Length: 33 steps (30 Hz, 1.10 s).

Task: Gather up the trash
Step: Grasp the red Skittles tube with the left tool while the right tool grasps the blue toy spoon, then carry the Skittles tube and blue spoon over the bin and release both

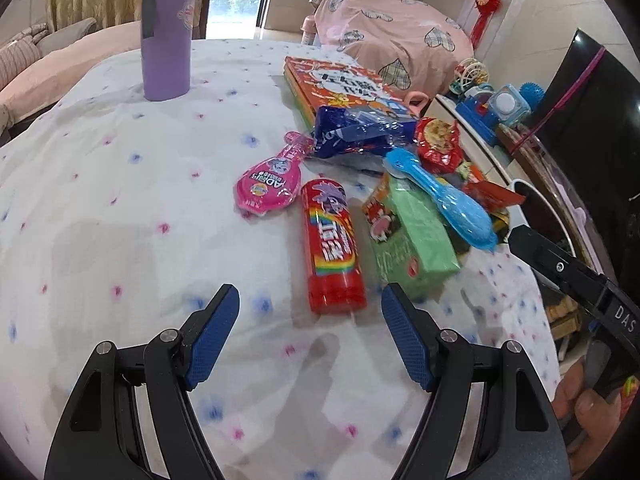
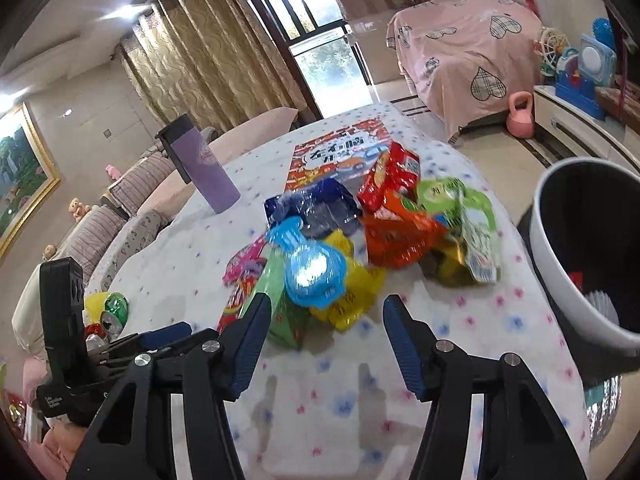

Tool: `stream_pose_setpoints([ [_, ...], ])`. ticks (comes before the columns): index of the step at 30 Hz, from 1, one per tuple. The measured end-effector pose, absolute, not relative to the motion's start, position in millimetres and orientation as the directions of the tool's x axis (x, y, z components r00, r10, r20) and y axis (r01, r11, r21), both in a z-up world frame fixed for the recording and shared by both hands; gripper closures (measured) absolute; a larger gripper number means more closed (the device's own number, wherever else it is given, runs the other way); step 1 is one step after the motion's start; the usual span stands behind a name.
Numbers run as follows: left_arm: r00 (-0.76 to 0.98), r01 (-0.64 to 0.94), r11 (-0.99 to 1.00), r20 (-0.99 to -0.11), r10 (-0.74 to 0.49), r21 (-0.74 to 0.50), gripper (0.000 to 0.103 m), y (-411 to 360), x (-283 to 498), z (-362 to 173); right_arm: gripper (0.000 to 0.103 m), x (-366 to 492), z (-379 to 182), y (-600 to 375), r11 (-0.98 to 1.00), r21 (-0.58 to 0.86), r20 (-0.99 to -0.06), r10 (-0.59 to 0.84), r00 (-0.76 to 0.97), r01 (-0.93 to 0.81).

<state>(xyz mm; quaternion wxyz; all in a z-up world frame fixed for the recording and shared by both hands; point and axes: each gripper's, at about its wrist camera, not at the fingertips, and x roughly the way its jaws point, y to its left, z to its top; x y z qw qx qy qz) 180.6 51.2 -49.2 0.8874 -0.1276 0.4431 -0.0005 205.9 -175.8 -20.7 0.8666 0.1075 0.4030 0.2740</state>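
We are looking at a heap of wrappers lying on the bench (image 1: 120, 208) under its dotted white cloth. A red candy tube (image 1: 333, 248) is lying nearest our left hand-held gripper (image 1: 310, 320), whose jaws are standing wide apart and holding nothing. Just beside the tube, a pink lollipop pack (image 1: 268, 184) and a green carton (image 1: 412, 236) are flanking it, and a blue plastic pack (image 1: 444, 200) is resting across the carton. Behind them a dark blue wrapper (image 1: 352, 136) and a red snack bag (image 1: 438, 144) are overlapping an orange picture book (image 1: 340, 84). Our right hand-held gripper (image 2: 326, 332) is also gaping open and empty, facing the blue pack, with yellow wrappers (image 2: 352, 292) beneath it. A purple bottle (image 1: 166, 32) is standing upright, well apart. The trash bin (image 2: 560, 264) is sitting just beside the bench edge on the right.
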Motion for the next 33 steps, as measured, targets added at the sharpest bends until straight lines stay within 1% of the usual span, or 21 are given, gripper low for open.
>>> stream_pose_setpoints([
  [4, 0.589, -0.108, 0.968, -0.798, -0.123, -0.229, 0.028, 52, 196, -55, 0.044, 221, -29, -166, 0.82, 0.413, -0.655, 0.57, 0.497, -0.397],
  [5, 0.586, -0.105, 0.968, -0.801, -0.125, -0.229, 0.028, 52, 199, -57, 0.047, 224, -29, -163, 0.818, 0.414, -0.657, 0.573, 0.49, -0.4],
  [6, 0.582, -0.101, 0.969, -0.804, -0.127, -0.226, 0.031, 51, 202, -58, 0.051, 227, -31, -160, 0.813, 0.417, -0.659, 0.578, 0.481, -0.406],
  [7, 0.577, -0.097, 0.97, -0.807, -0.129, -0.225, 0.034, 50, 204, -60, 0.061, 228, -32, -159, 0.811, 0.418, -0.66, 0.581, 0.476, -0.409],
  [8, 0.569, -0.092, 0.97, -0.811, -0.134, -0.225, 0.04, 49, 206, -62, 0.074, 230, -33, -157, 0.808, 0.417, -0.663, 0.583, 0.469, -0.415],
  [10, 0.574, -0.083, 0.975, -0.81, -0.12, -0.204, 0.046, 45, 207, -62, 0.085, 228, -33, -155, 0.8, 0.421, -0.659, 0.594, 0.462, -0.427],
  [11, 0.575, -0.072, 0.976, -0.808, -0.126, -0.204, 0.057, 43, 207, -62, 0.089, 226, -33, -155, 0.797, 0.426, -0.655, 0.599, 0.461, -0.429],
  [12, 0.574, -0.064, 0.975, -0.807, -0.137, -0.212, 0.069, 42, 206, -63, 0.089, 224, -32, -157, 0.798, 0.422, -0.655, 0.596, 0.464, -0.429],
  [13, 0.573, -0.061, 0.975, -0.807, -0.141, -0.214, 0.071, 42, 205, -63, 0.089, 221, -32, -158, 0.798, 0.422, -0.653, 0.597, 0.466, -0.43],
  [24, 0.62, -0.061, 0.972, -0.772, -0.14, -0.225, 0.071, 39, 170, -47, 0.09, 185, -21, -207, 0.801, 0.453, -0.613, 0.599, 0.515, -0.393],
  [29, 0.639, -0.027, 0.969, -0.749, -0.173, -0.247, 0.071, 27, 149, -32, 0.09, 169, -19, -236, 0.814, 0.46, -0.604, 0.579, 0.547, -0.355],
  [33, 0.642, 0.03, 0.963, -0.733, -0.223, -0.267, 0.071, 6, 140, -22, 0.09, 159, -21, -253, 0.825, 0.462, -0.605, 0.561, 0.565, -0.325],
])
